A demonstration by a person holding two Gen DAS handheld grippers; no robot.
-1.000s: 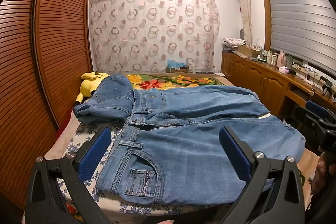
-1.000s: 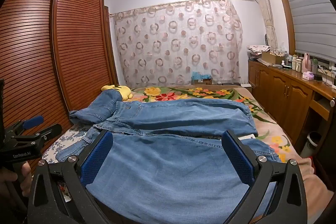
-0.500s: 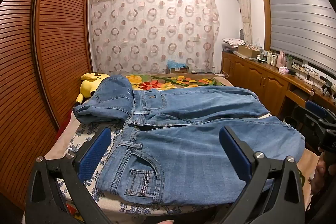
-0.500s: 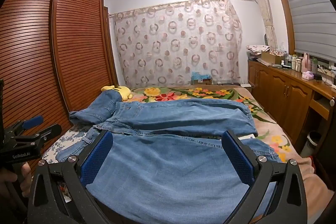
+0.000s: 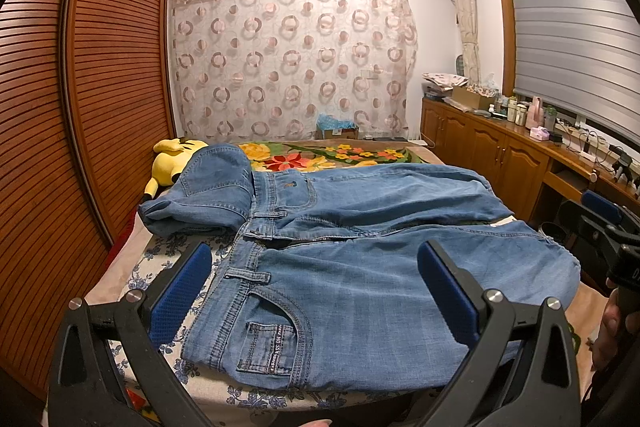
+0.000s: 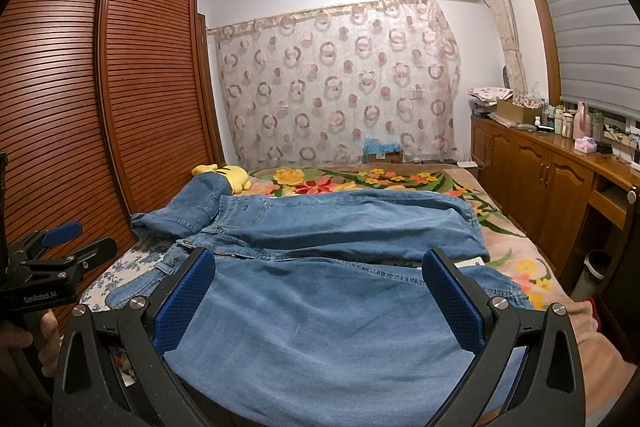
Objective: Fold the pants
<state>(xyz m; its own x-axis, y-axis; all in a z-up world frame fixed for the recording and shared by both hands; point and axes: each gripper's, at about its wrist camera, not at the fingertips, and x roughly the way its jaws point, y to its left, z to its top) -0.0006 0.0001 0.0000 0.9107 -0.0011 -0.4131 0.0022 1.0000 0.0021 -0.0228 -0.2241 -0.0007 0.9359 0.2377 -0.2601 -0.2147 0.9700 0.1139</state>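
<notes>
Light blue jeans (image 5: 360,291) lie flat across the near end of the bed, waistband to the left, front pocket nearest me. A second pair of jeans (image 5: 360,195) lies behind them, one part bunched up at the left. My left gripper (image 5: 314,291) hovers open above the near jeans' waist end, holding nothing. My right gripper (image 6: 318,301) hovers open over the leg part of the near jeans (image 6: 328,319). Each gripper shows at the edge of the other's view: the right gripper (image 5: 600,219), the left gripper (image 6: 60,247).
A yellow plush toy (image 5: 172,163) lies at the far left of the bed (image 5: 340,151), which has a floral blanket. A slatted wooden wardrobe (image 5: 60,131) stands along the left. Wooden cabinets (image 5: 500,151) with clutter on top run along the right, with a bin (image 6: 596,267) below.
</notes>
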